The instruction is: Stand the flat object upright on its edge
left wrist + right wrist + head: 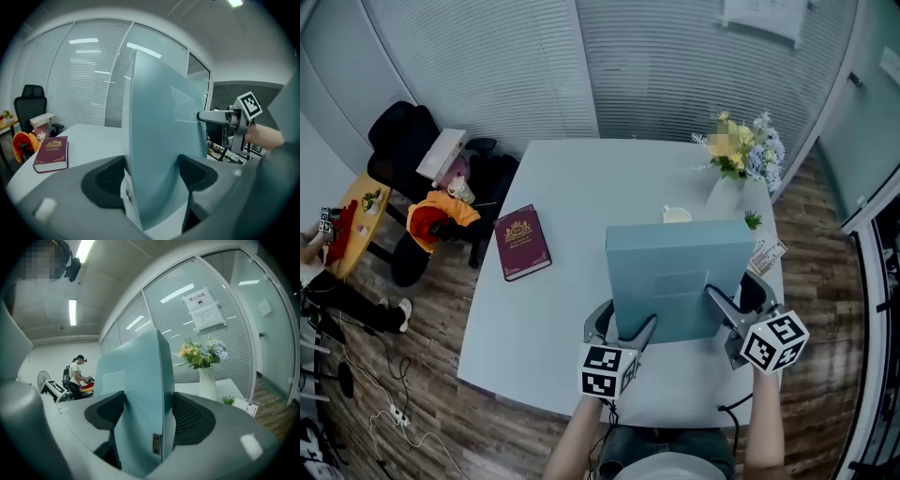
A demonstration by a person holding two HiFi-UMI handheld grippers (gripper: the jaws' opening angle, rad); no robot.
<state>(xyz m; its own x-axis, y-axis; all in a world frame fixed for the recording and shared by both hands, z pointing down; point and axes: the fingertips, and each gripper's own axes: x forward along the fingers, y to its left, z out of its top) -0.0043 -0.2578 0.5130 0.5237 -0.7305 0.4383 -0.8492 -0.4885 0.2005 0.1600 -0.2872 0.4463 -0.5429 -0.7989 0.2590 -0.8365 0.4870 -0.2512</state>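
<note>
A flat light-blue box stands upright on its long edge on the white table, near the front. My left gripper is shut on the box's lower left corner, and the box fills the space between its dark pads. My right gripper is shut on the box's right end; the box sits squeezed between its pads. The box's bottom edge is hidden by the grippers.
A maroon book lies flat at the table's left. A white vase of flowers and a small green plant stand at the back right, a card beside them. A black chair with clutter stands left of the table.
</note>
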